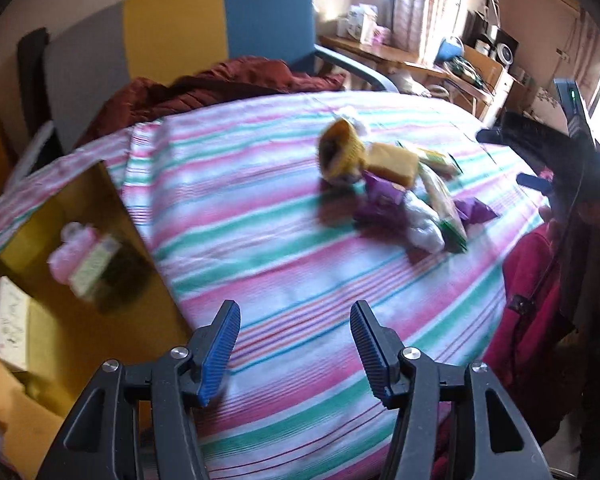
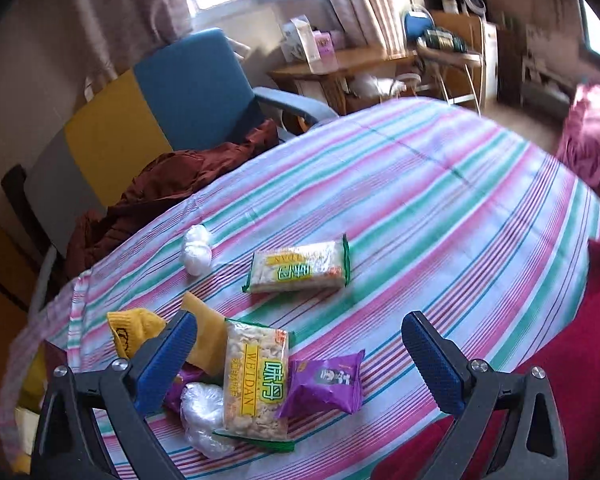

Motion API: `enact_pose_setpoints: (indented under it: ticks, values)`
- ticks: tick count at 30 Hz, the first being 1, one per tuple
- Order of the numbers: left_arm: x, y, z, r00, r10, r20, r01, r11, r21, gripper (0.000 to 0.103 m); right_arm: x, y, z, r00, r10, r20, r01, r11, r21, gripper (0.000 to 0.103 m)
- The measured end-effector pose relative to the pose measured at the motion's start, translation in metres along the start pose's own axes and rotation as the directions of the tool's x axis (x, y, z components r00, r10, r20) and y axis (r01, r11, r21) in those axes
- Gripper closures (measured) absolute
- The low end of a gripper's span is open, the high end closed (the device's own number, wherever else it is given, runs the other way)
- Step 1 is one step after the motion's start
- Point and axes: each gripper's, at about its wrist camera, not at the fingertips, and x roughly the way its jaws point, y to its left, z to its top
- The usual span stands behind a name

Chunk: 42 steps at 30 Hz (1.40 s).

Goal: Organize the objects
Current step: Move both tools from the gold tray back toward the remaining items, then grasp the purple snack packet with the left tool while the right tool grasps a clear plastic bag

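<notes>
Striped pink, green and white cloth is covering the surface (image 2: 440, 208) we are working over, with a blue and yellow chair (image 2: 188, 92) standing behind its far edge. We are holding both claws empty above it. Our left claw (image 1: 295, 350) is hanging over the near edge with its pads apart and nothing between them. Our right claw (image 2: 300, 360) is spread wide, also holding nothing, and is pointing down at the jumble of items near the left part of the surface.

That jumble is what we are sorting: a WEIDAN snack packet (image 2: 256, 384) lying over a purple snack pouch (image 2: 324, 384), a clear plastic bundle (image 2: 204, 412) and a yellow knitted item (image 2: 132, 332). A second snack packet (image 2: 300, 268) and a white bundle (image 2: 198, 254) are lying apart, further toward the middle.

Off the left edge, an open cardboard box (image 1: 112, 208) is already holding a pink item (image 1: 70, 252), so we judge it to be the destination. The right claw looks best placed for the next pick.
</notes>
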Motion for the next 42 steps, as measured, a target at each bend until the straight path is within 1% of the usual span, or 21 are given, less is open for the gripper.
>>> enact_pose_setpoints:
  ticks: [4, 7, 13, 16, 18, 20, 24, 30, 31, 32, 33, 34, 35, 39, 42]
  values:
    - [0.019, -0.013, 0.007, 0.999, -0.018, -0.042, 0.019, 1.0, 0.021, 0.045, 0.002, 0.003, -0.003, 1.0, 0.005, -0.01, -0.005, 1.0, -0.005, 0.0]
    - [0.032, -0.02, 0.014, 0.997, -0.053, -0.055, 0.054, 0.998, 0.012, 0.046, 0.003, 0.005, -0.005, 1.0, 0.014, -0.018, -0.014, 1.0, -0.01, 0.0]
    - [0.044, -0.04, 0.033, 0.996, -0.082, -0.025, 0.083, 0.994, 0.066, 0.046, 0.01, 0.001, -0.004, 0.998, 0.033, -0.051, -0.032, 0.999, 0.004, 0.0]
    - [0.054, -0.049, 0.046, 0.997, -0.081, -0.011, 0.081, 0.992, 0.093, 0.046, 0.011, 0.002, -0.004, 0.997, 0.041, -0.058, -0.041, 0.999, 0.001, 0.0]
    - [0.062, -0.055, 0.055, 0.997, -0.08, -0.004, 0.08, 0.991, 0.111, 0.047, 0.011, 0.001, -0.005, 0.997, 0.049, -0.062, -0.049, 0.999, 0.006, 0.0]
    - [0.071, -0.062, 0.063, 0.997, -0.076, -0.009, 0.076, 0.989, 0.126, 0.049, 0.012, 0.0, -0.004, 0.996, 0.062, -0.064, -0.061, 0.998, 0.013, 0.0]
    - [0.089, -0.072, 0.078, 0.996, -0.084, -0.015, 0.085, 0.984, 0.156, 0.051, 0.013, -0.001, -0.003, 0.994, 0.081, -0.07, -0.08, 0.997, 0.022, 0.0]
    - [0.122, -0.079, 0.095, 0.994, -0.087, -0.06, 0.095, 0.984, 0.152, 0.057, 0.015, -0.001, -0.004, 0.992, 0.1, -0.08, -0.098, 0.995, 0.032, 0.0]
    - [0.129, -0.081, 0.097, 0.992, -0.096, -0.078, 0.107, 0.984, 0.142, 0.06, 0.015, -0.001, -0.003, 0.991, 0.103, -0.081, -0.101, 0.994, 0.034, 0.0]
    - [0.134, -0.082, 0.098, 0.99, -0.105, -0.093, 0.117, 0.984, 0.132, 0.063, 0.016, -0.002, -0.003, 0.991, 0.106, -0.084, -0.103, 0.994, 0.036, 0.0]
    - [0.14, -0.081, 0.097, 0.988, -0.11, -0.104, 0.122, 0.986, 0.117, 0.064, 0.016, -0.002, -0.003, 0.991, 0.106, -0.085, -0.103, 0.994, 0.037, 0.0]
    - [0.142, -0.079, 0.097, 0.987, -0.116, -0.109, 0.127, 0.986, 0.108, 0.067, 0.017, -0.002, -0.004, 0.99, 0.107, -0.087, -0.104, 0.994, 0.039, 0.0]
    - [0.143, -0.078, 0.095, 0.988, -0.12, -0.099, 0.13, 0.986, 0.101, 0.068, 0.017, -0.002, -0.004, 0.99, 0.107, -0.087, -0.104, 0.994, 0.041, 0.0]
    - [0.132, -0.068, 0.081, 0.986, -0.137, -0.092, 0.145, 0.986, 0.082, 0.069, 0.017, -0.004, -0.003, 0.99, 0.111, -0.088, -0.107, 0.993, 0.051, 0.0]
    - [0.119, -0.059, 0.062, 0.989, -0.129, -0.078, 0.135, 0.988, 0.081, 0.069, 0.017, -0.003, -0.003, 0.99, 0.111, -0.087, -0.108, 0.993, 0.043, 0.0]
